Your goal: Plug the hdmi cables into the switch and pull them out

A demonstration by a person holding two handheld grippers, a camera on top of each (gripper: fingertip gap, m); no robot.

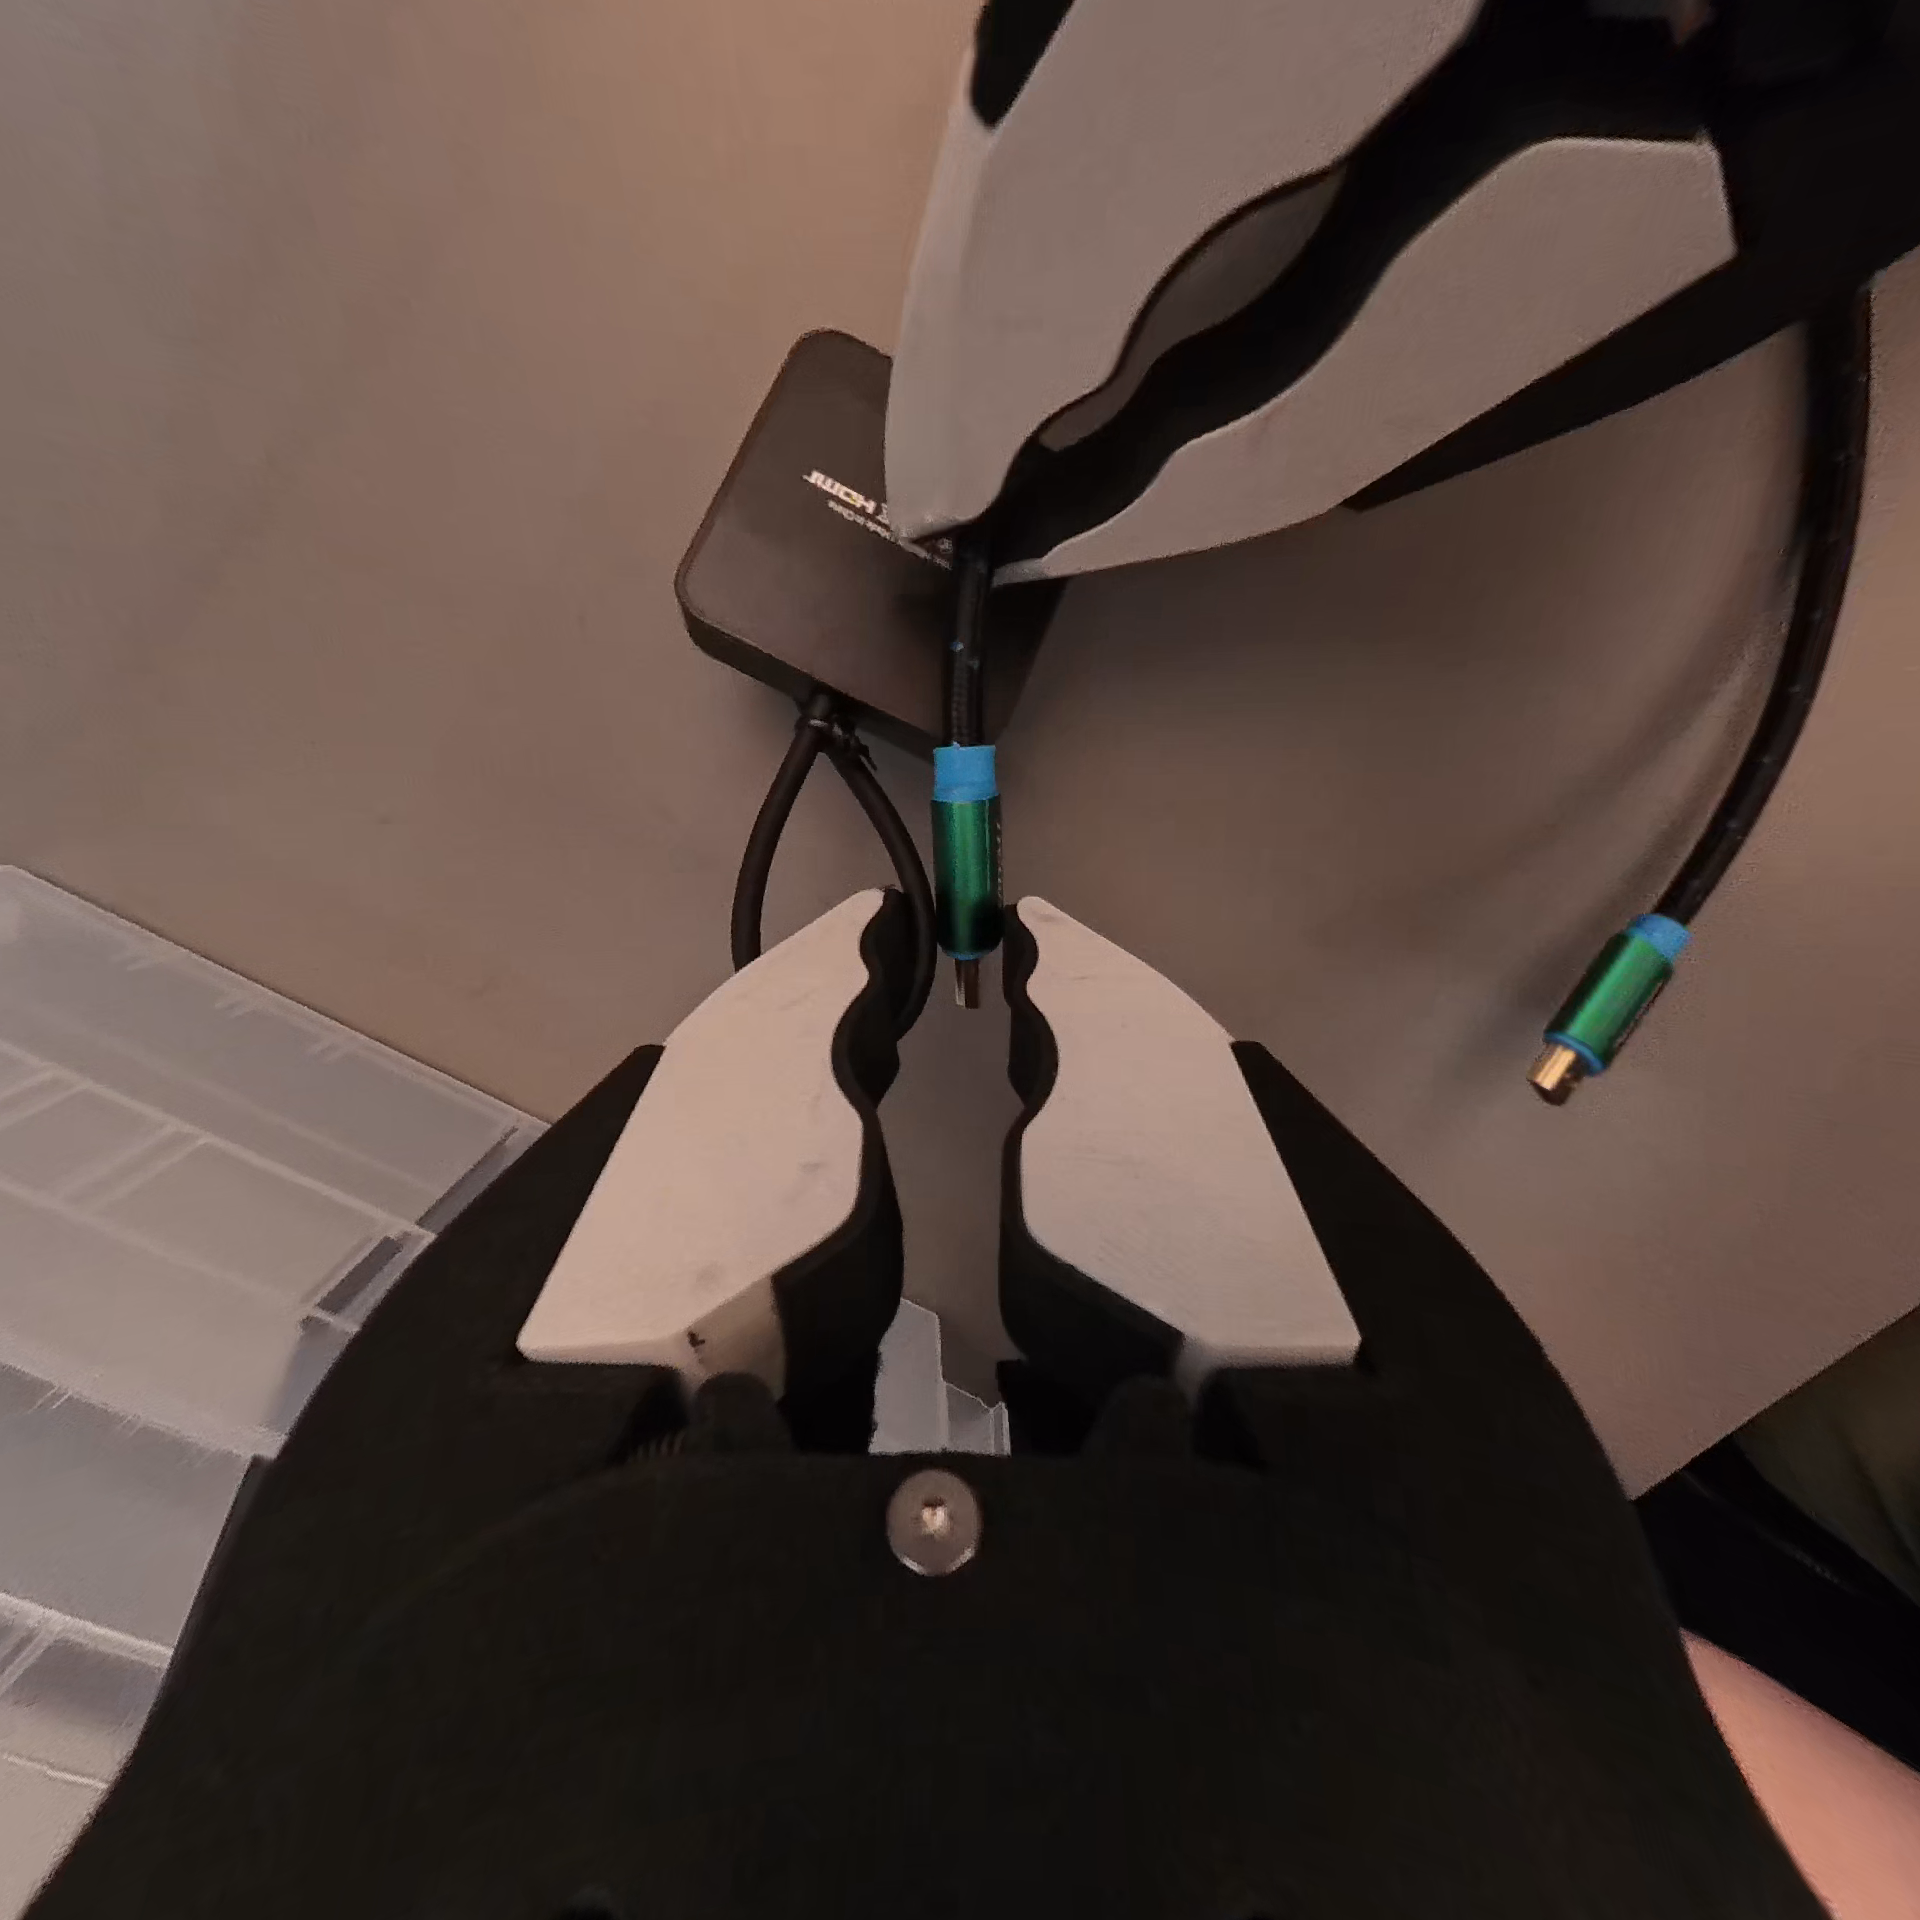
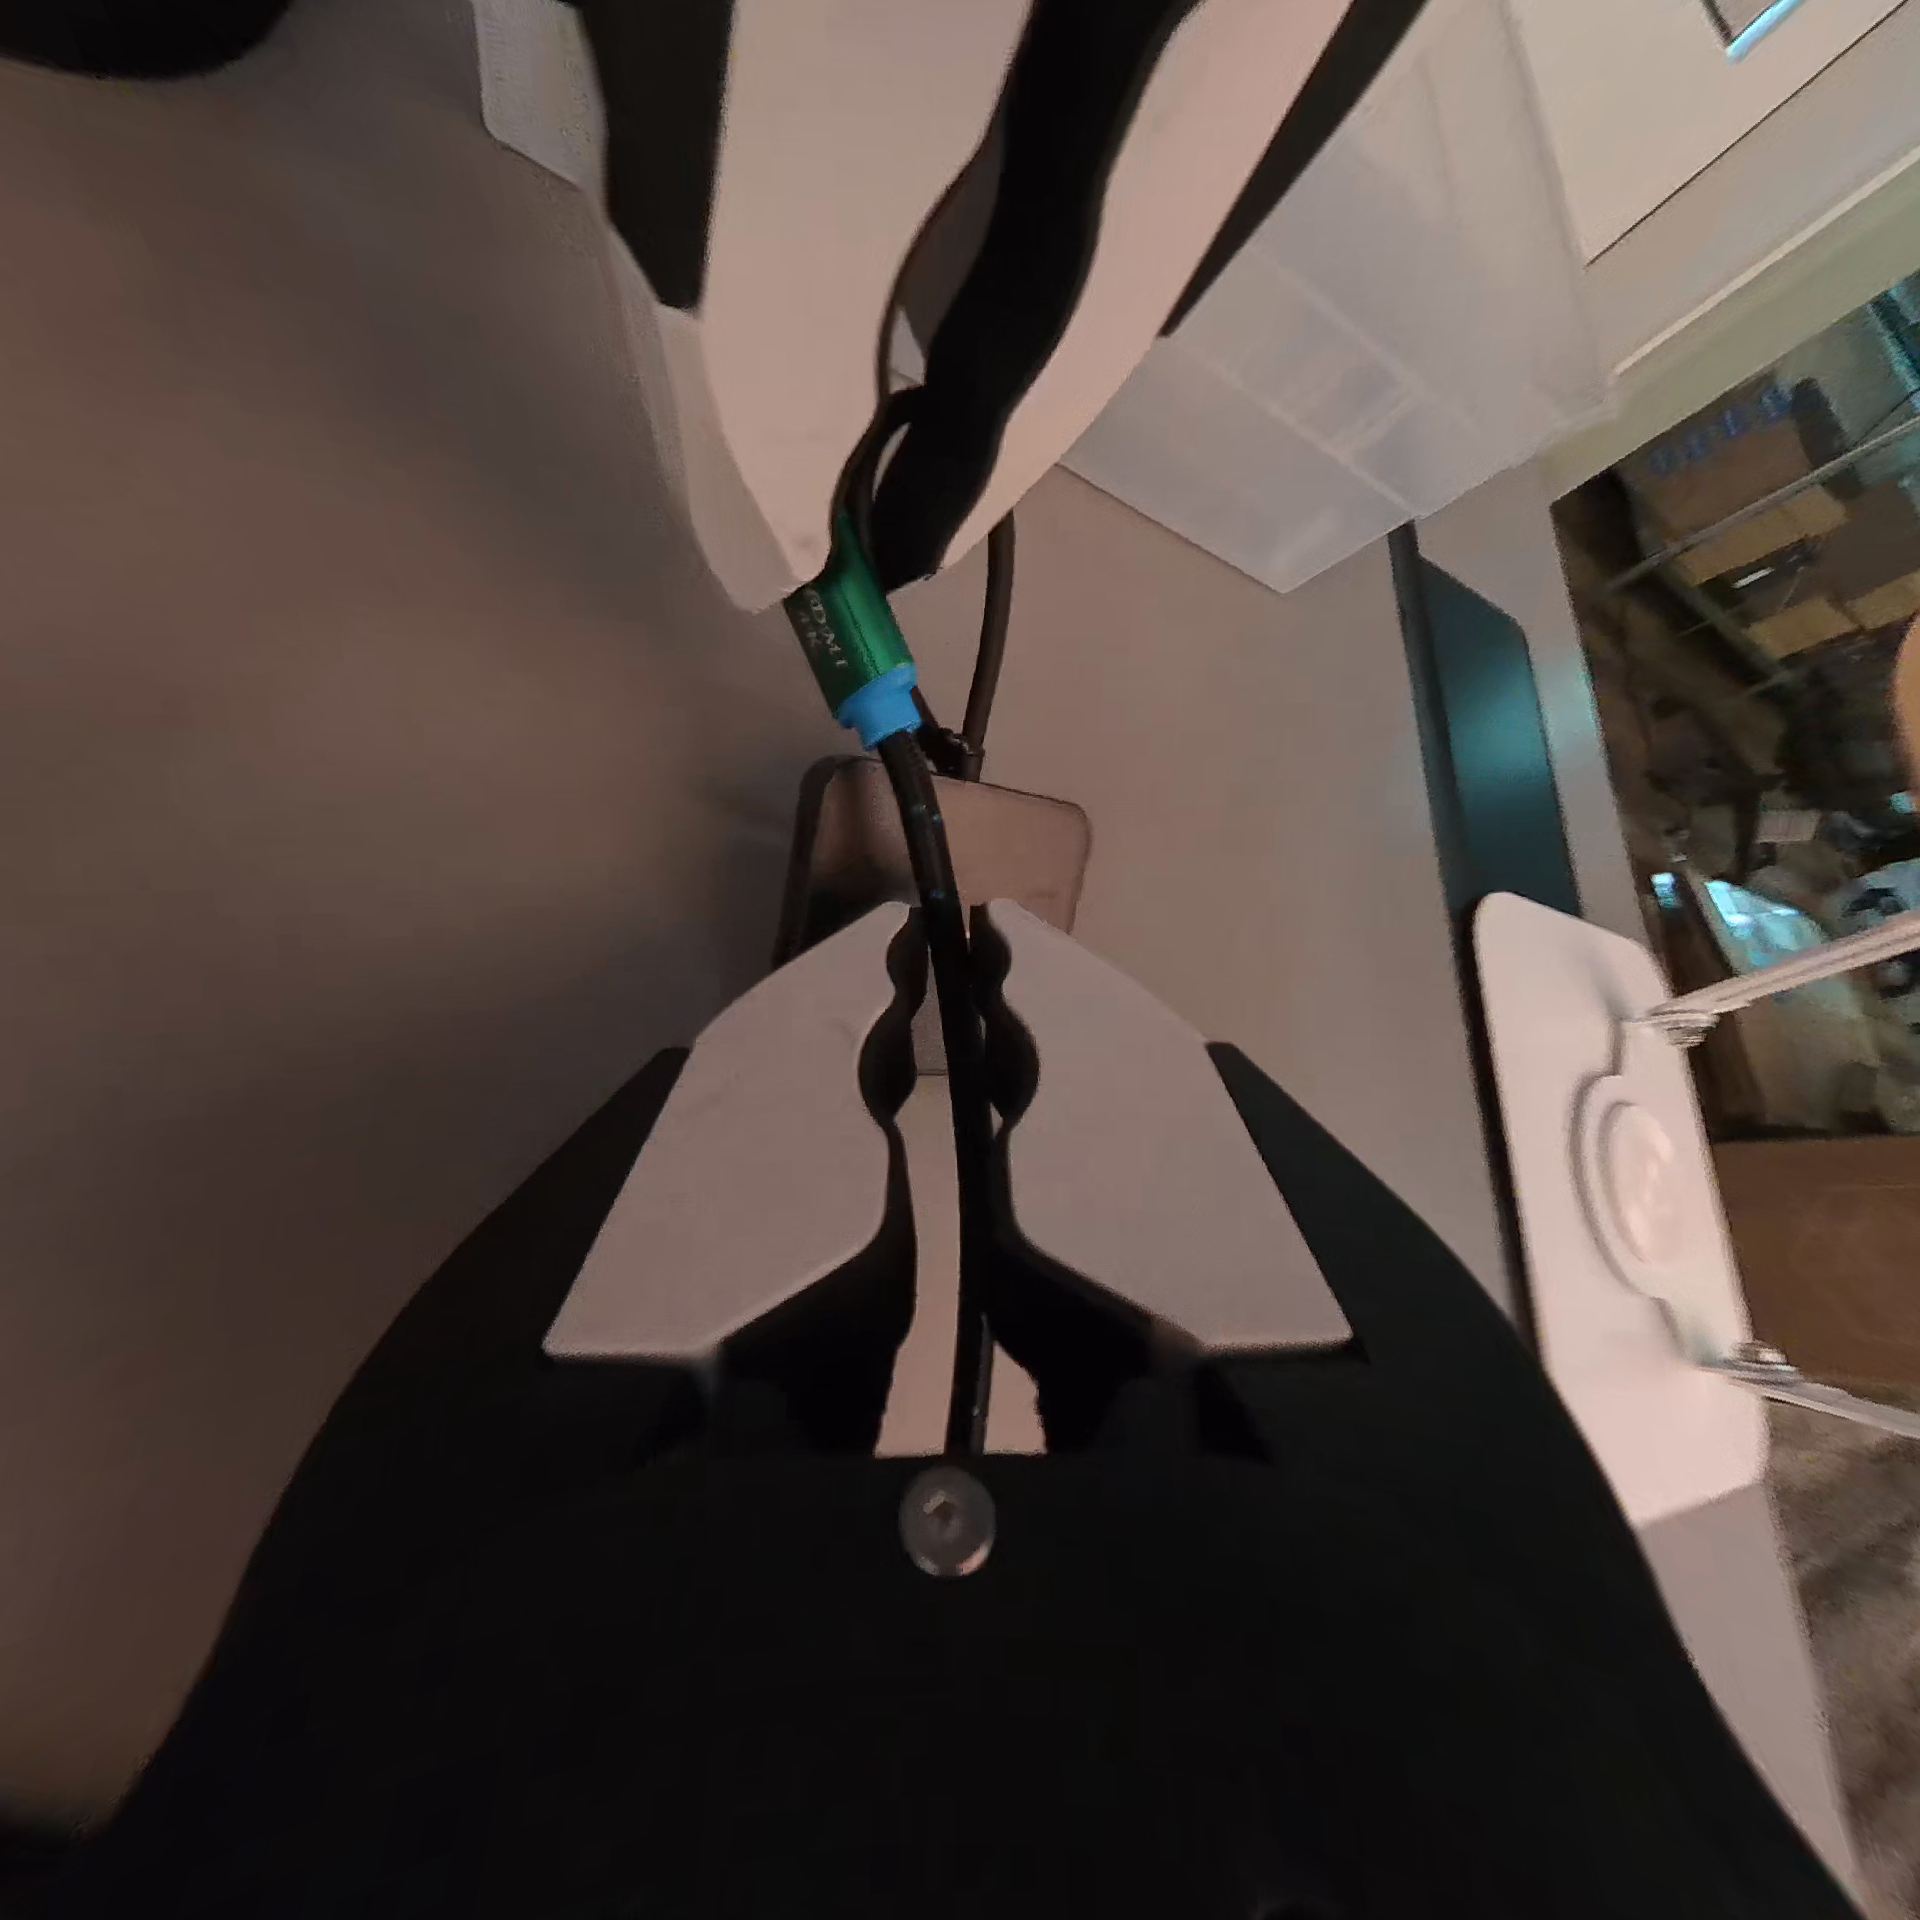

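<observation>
The black switch [image 1: 810,561] lies on the beige table, with two short black leads [image 1: 774,831] coming out of its near edge. My right gripper [image 2: 948,920] is shut on a black HDMI cable [image 2: 940,1091] and comes in from above in the left wrist view [image 1: 977,545]. The cable's green plug with blue tape [image 1: 966,862] hangs over the switch's near edge. My left gripper [image 1: 956,920] is open, its tips either side of the plug's lower end. A second green plug [image 1: 1605,1003] hangs free to the right. The switch [image 2: 1023,847] shows behind the cable.
A clear plastic compartment box [image 1: 156,1143] sits at the left of the table; it also shows in the right wrist view [image 2: 1299,364]. A white moulded object [image 2: 1621,1195] stands at the right beside a glass panel.
</observation>
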